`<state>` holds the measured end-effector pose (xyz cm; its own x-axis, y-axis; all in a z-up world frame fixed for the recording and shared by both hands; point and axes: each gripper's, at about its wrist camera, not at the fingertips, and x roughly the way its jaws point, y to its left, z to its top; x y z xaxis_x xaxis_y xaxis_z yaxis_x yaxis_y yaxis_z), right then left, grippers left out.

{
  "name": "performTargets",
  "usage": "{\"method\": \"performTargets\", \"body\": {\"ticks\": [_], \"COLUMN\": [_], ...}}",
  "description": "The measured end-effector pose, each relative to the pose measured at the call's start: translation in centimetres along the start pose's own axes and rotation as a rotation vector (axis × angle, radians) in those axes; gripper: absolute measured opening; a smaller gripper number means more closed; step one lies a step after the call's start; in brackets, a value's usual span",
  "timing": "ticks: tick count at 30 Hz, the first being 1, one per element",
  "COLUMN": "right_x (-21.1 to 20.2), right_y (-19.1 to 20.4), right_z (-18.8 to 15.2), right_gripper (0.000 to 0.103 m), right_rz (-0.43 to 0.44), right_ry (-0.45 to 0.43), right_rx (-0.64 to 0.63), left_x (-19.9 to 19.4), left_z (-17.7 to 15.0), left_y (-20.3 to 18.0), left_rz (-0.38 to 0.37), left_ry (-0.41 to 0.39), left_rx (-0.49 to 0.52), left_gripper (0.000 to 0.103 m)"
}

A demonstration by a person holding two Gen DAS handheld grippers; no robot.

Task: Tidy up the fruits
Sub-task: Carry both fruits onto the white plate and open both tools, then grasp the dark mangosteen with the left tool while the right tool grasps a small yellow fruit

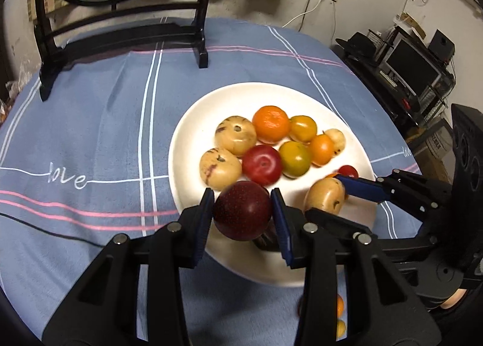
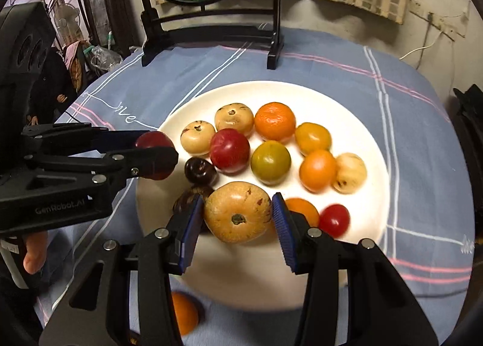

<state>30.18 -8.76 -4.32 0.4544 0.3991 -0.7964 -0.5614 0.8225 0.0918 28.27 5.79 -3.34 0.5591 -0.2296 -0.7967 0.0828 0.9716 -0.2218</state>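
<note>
A white plate (image 1: 193,134) (image 2: 362,122) on the blue cloth carries several fruits: an orange mandarin (image 2: 274,121), a red plum (image 2: 229,149), a green-yellow tomato (image 2: 270,161), pale speckled fruits, a cherry tomato (image 2: 333,220) and a dark fruit (image 2: 199,170). My left gripper (image 1: 243,213) (image 2: 157,151) is shut on a dark red plum (image 1: 243,210), held over the plate's near-left rim. My right gripper (image 2: 237,219) (image 1: 327,198) is shut on a tan round fruit (image 2: 237,216) above the plate's near side. Both blue pads press each fruit's sides.
A black stand (image 1: 120,28) (image 2: 211,31) with a round painted screen sits at the back of the table. An orange fruit (image 2: 184,312) lies on the cloth in front of the plate. A black cable (image 1: 45,228) crosses the cloth at left. Shelves with a monitor (image 1: 413,71) stand to the right.
</note>
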Motion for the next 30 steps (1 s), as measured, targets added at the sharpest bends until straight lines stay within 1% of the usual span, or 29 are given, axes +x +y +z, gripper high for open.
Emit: {"method": "performTargets", "body": {"ticks": [1, 2, 3, 4, 5, 6, 8, 10, 14, 15, 16, 17, 18, 20, 23, 25, 26, 30], "right_x": [0.3, 0.4, 0.3, 0.2, -0.2, -0.8, -1.9, -3.5, -6.3, -7.1, -7.3, -7.7, -8.2, -9.1, -10.4, -11.1, -11.3, -11.8], "right_y": [0.0, 0.0, 0.0, 0.1, 0.1, 0.2, 0.3, 0.3, 0.2, 0.3, 0.3, 0.4, 0.7, 1.5, 2.5, 2.9, 3.0, 3.2], "right_z": [0.1, 0.2, 0.2, 0.4, 0.4, 0.3, 0.1, -0.6, -3.1, -4.4, -5.1, -6.3, -7.7, -10.1, -13.9, -15.6, -16.4, -17.5], "right_gripper": [0.049, 0.056, 0.067, 0.068, 0.069, 0.071, 0.071, 0.071, 0.071, 0.073, 0.078, 0.093, 0.097, 0.098, 0.098, 0.098, 0.098, 0.098], "right_rz": [0.001, 0.001, -0.028, -0.055, -0.081, -0.104, -0.143, -0.16, -0.151, -0.139, -0.132, -0.124, -0.114, -0.108, -0.13, -0.13, -0.14, -0.158], "right_ry": [0.008, 0.009, -0.012, -0.031, -0.046, -0.053, -0.06, -0.069, -0.052, -0.04, -0.031, -0.022, -0.033, -0.054, -0.07, -0.06, -0.049, -0.048], "right_rx": [-0.006, -0.011, -0.019, -0.026, -0.037, -0.047, -0.056, -0.056, -0.004, 0.029, 0.048, 0.076, 0.11, 0.146, 0.201, 0.219, 0.223, 0.244], "left_x": [0.3, 0.6, 1.0, 0.8, 0.5, -0.2, -1.6, -3.5, -7.7, -8.5, -8.8, -8.8, -8.5, -7.7, -7.3, -7.5, -7.6, -8.6], "left_z": [0.2, 0.3, 0.5, 0.7, 0.6, 0.7, 0.8, 0.5, -2.0, -3.3, -4.4, -5.6, -7.2, -10.5, -14.1, -16.6, -17.1, -18.8], "left_y": [0.2, 0.3, 0.6, 0.9, 0.9, 0.9, 0.6, 0.0, -1.2, -1.6, -1.9, -2.2, -2.6, -3.1, -3.5, -3.5, -3.4, -3.3], "left_rz": [-0.005, -0.006, -0.013, -0.019, -0.019, -0.022, -0.026, -0.018, -0.019, -0.028, -0.036, -0.037, -0.02, 0.008, -0.01, -0.026, -0.027, -0.05], "left_ry": [0.008, 0.018, 0.025, 0.015, 0.0, -0.025, -0.053, -0.079, -0.131, -0.139, -0.133, -0.116, -0.091, -0.042, 0.007, 0.032, 0.034, 0.038], "left_rx": [-0.005, -0.011, -0.027, -0.044, -0.053, -0.062, -0.052, -0.04, -0.014, -0.011, -0.007, 0.001, 0.005, 0.006, 0.001, 0.002, 0.003, -0.006], "left_gripper": [0.039, 0.04, 0.051, 0.059, 0.07, 0.071, 0.072, 0.074, 0.091, 0.092, 0.092, 0.092, 0.092, 0.092, 0.092, 0.092, 0.092, 0.092]}}
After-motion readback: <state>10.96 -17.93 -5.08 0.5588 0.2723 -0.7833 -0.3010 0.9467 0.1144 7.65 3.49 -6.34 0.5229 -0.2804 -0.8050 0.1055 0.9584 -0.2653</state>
